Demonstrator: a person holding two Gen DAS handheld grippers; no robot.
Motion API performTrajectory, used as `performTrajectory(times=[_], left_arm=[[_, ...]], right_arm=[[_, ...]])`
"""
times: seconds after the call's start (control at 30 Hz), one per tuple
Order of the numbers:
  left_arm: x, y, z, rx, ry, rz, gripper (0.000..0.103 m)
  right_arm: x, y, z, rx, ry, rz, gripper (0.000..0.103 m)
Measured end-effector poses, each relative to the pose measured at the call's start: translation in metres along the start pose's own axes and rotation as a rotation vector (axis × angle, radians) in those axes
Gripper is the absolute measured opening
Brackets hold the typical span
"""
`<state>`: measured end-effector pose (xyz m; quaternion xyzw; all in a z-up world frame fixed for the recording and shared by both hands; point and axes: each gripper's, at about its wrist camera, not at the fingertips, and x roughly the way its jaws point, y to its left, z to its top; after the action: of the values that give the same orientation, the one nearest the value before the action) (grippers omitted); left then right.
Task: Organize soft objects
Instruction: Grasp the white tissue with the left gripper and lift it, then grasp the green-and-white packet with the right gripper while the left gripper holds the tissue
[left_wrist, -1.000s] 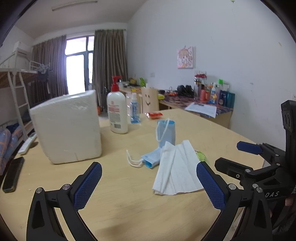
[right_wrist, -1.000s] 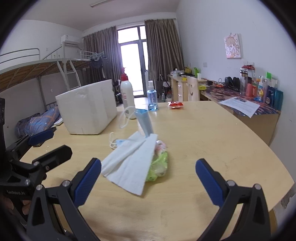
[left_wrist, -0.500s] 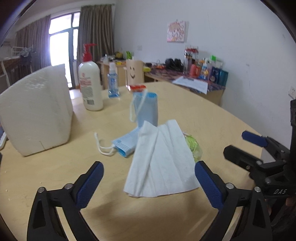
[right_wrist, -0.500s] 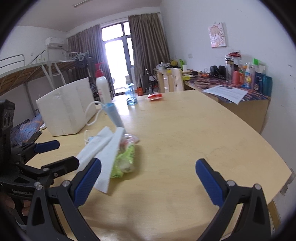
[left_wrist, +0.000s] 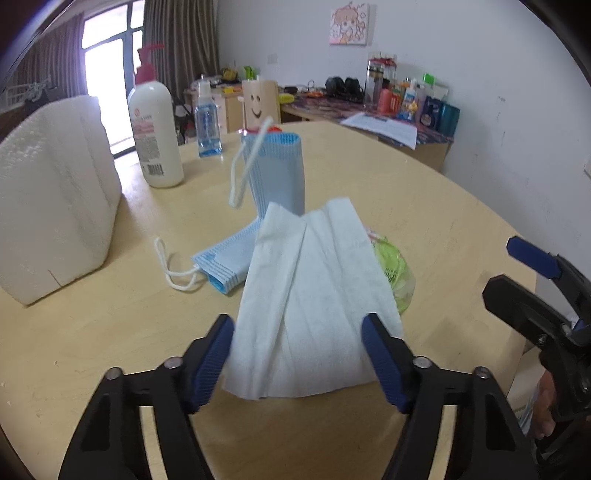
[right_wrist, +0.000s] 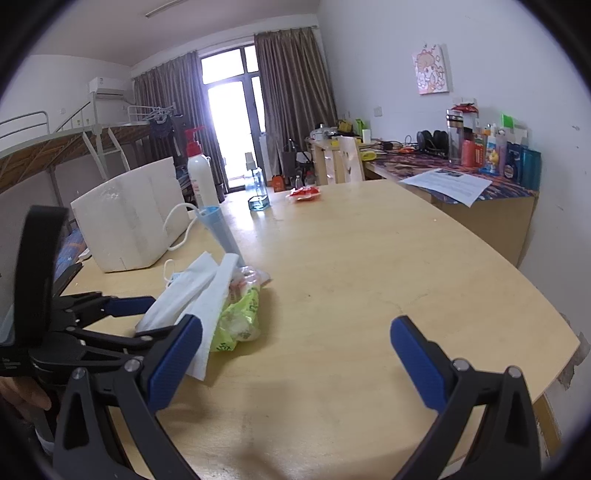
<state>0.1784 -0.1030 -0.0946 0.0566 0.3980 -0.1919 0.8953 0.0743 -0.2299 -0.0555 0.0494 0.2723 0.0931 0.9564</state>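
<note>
A white folded tissue (left_wrist: 314, 306) lies draped over a green plastic packet (left_wrist: 393, 266) on the wooden table (left_wrist: 424, 206). A blue face mask (left_wrist: 229, 258) with white ear loops lies under it, one end standing upright (left_wrist: 277, 173). My left gripper (left_wrist: 297, 354) is open with its fingers on either side of the tissue's near edge, not pressing it. My right gripper (right_wrist: 295, 350) is open and empty over bare table, to the right of the pile. The tissue (right_wrist: 192, 295), packet (right_wrist: 240, 317) and mask (right_wrist: 221, 232) also show in the right wrist view.
A white foam box (left_wrist: 51, 195) stands at the left. A lotion pump bottle (left_wrist: 155, 136) and a small sanitizer bottle (left_wrist: 208, 125) stand behind the pile. A red packet (right_wrist: 304, 192) lies farther back. The table's edge (right_wrist: 554, 332) curves at the right.
My left gripper has moved forward to the tissue and narrowed, its fingers now flanking the near edge. My right gripper has shifted to the right, away from the pile.
</note>
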Motion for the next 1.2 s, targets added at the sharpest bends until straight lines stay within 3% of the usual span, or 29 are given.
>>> performTrajectory(times=[0.13, 0.2, 0.27, 0.3, 0.37, 0.47, 0.63, 1.2], left_arm=[[0.004, 0.001, 0.000, -0.007, 0.013, 0.000, 0.069], [0.004, 0.001, 0.000, -0.007, 0.015, -0.003, 0.062], [0.008, 0.002, 0.000, -0.009, 0.029, -0.005, 0.046], [0.009, 0.003, 0.000, -0.011, 0.036, -0.005, 0.044], [0.008, 0.005, 0.001, -0.017, 0.034, -0.019, 0.026], [0.006, 0.005, 0.000, -0.018, 0.024, -0.035, 0.015], [-0.008, 0.003, -0.003, 0.009, -0.027, -0.045, 0.013], [-0.045, 0.037, -0.017, -0.054, -0.094, -0.008, 0.011]], right_arm=[[0.002, -0.002, 0.001, 0.007, -0.001, 0.001, 0.103], [0.002, -0.003, 0.001, 0.012, -0.002, 0.002, 0.103], [0.002, -0.002, 0.002, 0.010, -0.003, 0.004, 0.103], [0.002, -0.001, 0.002, 0.008, -0.003, 0.004, 0.103], [0.003, 0.000, 0.002, 0.009, -0.001, 0.006, 0.103], [0.003, -0.001, 0.001, 0.020, -0.005, 0.010, 0.103], [0.008, 0.001, 0.001, 0.016, 0.015, 0.006, 0.103], [0.028, 0.027, 0.006, -0.045, 0.063, 0.045, 0.103]])
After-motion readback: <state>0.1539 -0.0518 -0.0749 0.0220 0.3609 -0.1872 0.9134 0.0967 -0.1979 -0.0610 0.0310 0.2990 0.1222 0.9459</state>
